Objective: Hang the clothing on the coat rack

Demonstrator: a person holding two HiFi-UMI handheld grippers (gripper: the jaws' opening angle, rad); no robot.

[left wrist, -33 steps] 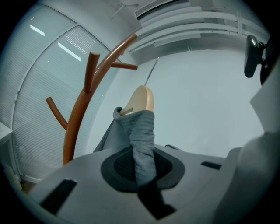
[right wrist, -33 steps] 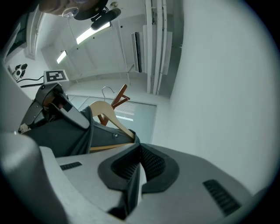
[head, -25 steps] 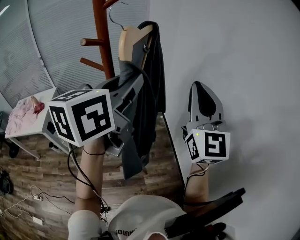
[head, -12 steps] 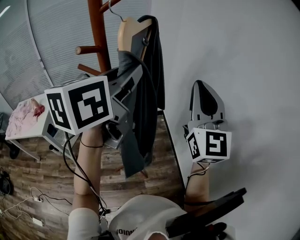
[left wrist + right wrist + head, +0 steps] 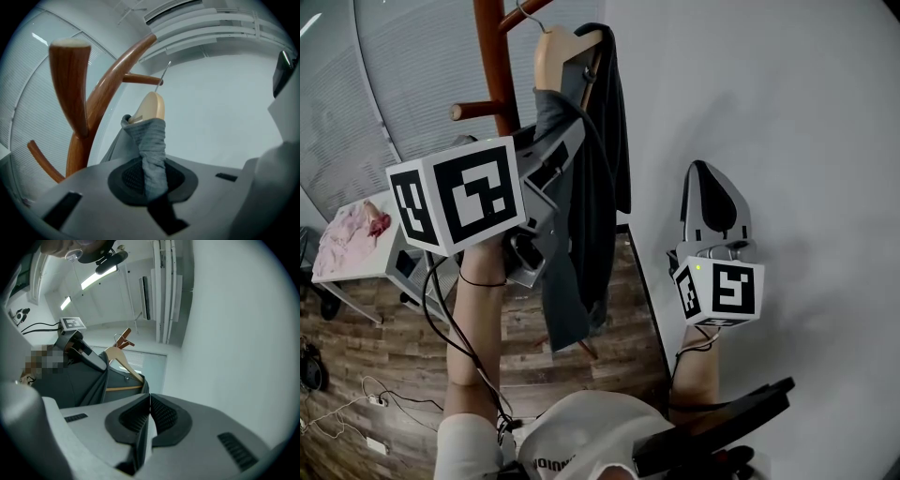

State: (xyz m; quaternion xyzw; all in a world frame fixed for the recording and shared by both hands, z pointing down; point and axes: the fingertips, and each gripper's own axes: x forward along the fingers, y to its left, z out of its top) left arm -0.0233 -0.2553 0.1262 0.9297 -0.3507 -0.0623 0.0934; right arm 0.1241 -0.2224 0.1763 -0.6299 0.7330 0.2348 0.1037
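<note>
Right, my left gripper (image 5: 152, 180) is clenched on a twisted fold of the grey garment (image 5: 151, 145), the cloth bunched between the dark pads just below the pale wooden hanger (image 5: 151, 107). In the head view this sits in the upper middle of the frame, with the garment draped over the hanger and its dark length hanging down toward the wood floor (image 5: 384, 356). The coat rack (image 5: 96, 101) stands immediately left of the hanger, its brown pegs branching upward. The hanger's wire hook (image 5: 163, 75) lies just beside the tip of one peg (whether it sits over that peg I cannot tell from here). My right gripper (image 5: 149, 411) has its jaws pressed together with nothing between them; it is at the right middle of the head view, tilted upward, close to the white wall (image 5: 797, 131) and well apart from the garment. At the left edge, a small table (image 5: 328, 272) carries a pink cloth (image 5: 352, 234).
</note>
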